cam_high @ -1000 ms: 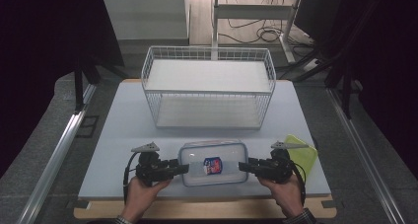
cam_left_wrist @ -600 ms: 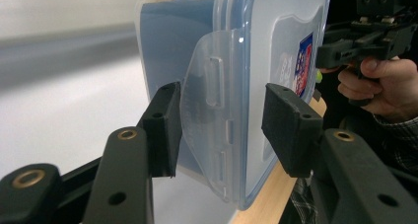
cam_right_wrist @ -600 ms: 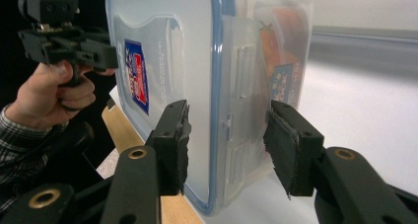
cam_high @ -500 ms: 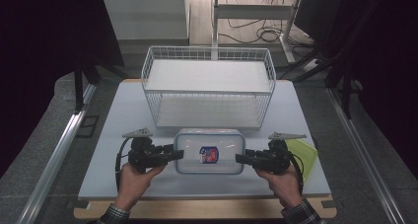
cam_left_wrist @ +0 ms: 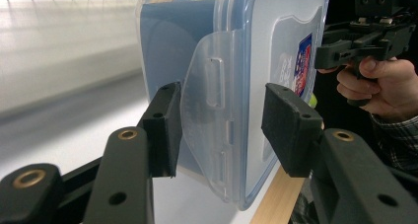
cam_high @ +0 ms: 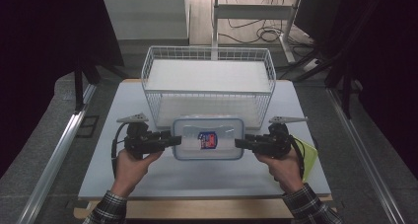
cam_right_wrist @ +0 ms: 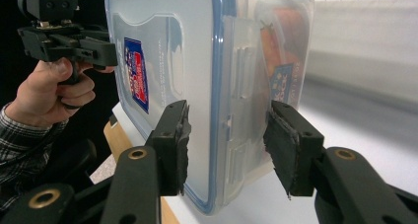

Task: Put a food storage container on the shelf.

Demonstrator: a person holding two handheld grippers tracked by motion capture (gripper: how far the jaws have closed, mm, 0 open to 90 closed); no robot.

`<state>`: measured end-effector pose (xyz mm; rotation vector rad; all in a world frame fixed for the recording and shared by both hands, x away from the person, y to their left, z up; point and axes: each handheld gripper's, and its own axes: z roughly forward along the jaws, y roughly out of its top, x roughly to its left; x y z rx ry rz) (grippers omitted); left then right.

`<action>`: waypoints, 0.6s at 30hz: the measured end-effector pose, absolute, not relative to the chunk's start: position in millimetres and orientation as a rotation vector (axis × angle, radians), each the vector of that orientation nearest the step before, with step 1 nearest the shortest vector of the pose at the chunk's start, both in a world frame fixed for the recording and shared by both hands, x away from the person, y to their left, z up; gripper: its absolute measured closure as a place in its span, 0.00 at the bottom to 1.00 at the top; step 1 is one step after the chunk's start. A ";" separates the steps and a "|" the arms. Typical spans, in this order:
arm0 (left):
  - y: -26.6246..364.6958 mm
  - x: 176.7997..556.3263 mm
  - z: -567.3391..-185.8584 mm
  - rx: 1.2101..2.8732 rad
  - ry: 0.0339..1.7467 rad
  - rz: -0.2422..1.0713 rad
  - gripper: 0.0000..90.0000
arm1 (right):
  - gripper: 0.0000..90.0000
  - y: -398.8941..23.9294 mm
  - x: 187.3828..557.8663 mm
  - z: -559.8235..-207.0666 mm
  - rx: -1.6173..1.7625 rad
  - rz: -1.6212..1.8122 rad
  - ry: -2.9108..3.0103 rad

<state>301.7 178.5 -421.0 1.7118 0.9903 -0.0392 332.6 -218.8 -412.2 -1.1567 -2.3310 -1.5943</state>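
The clear rectangular plastic container with a blue-rimmed lid (cam_high: 208, 138) is sitting mid-table, just before the white wire basket (cam_high: 208, 86). The left gripper (cam_high: 173, 140) and right gripper (cam_high: 239, 143) are straddling its end latches, jaws spread, unclamped.

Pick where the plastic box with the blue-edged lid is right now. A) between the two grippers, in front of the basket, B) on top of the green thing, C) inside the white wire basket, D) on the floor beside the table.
A: in the high view the plastic box sits between the left gripper and the right gripper, just in front of the white wire basket, each gripper's jaws straddling one end latch.
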 end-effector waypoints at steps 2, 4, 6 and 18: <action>180.2 307.7 -411.4 1.706 0.984 -0.026 0.57 | 0.59 -217.1 339.0 -401.9 -1.152 -1.605 -2.337; 181.1 311.4 -404.7 1.701 0.981 -0.019 0.57 | 0.59 -216.2 343.4 -395.0 -1.149 -1.614 -2.336; 182.5 314.9 -398.5 1.693 0.976 -0.016 0.57 | 0.59 -215.2 347.8 -388.6 -1.145 -1.624 -2.333; 190.8 340.1 -363.5 1.655 0.947 -0.006 0.59 | 0.59 -209.9 375.5 -351.7 -1.116 -1.671 -2.337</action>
